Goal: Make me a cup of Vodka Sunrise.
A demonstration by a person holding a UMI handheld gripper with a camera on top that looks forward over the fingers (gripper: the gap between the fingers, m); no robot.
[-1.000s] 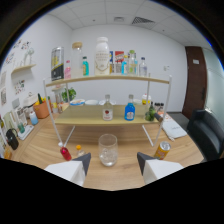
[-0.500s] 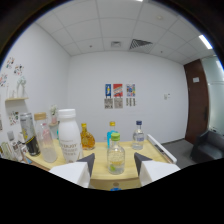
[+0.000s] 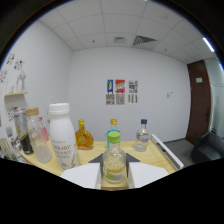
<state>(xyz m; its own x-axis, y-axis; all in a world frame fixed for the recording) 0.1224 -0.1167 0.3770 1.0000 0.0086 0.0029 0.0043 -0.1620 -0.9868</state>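
A plain white wall (image 3: 150, 75) closes the far side of the room, and a small cluster of posters (image 3: 121, 92) hangs on it at mid height. Overhead runs a tiled drop ceiling (image 3: 100, 22) with an air vent (image 3: 145, 41) and a bright strip light (image 3: 208, 45). To one side stands a dark brown door (image 3: 202, 105); near its foot sits something dark, perhaps a chair. On the opposite side wall, small pictures (image 3: 15, 67) are pinned above a pale shelf (image 3: 14, 95). A light wooden shelf top (image 3: 150, 152) stretches across the foreground.
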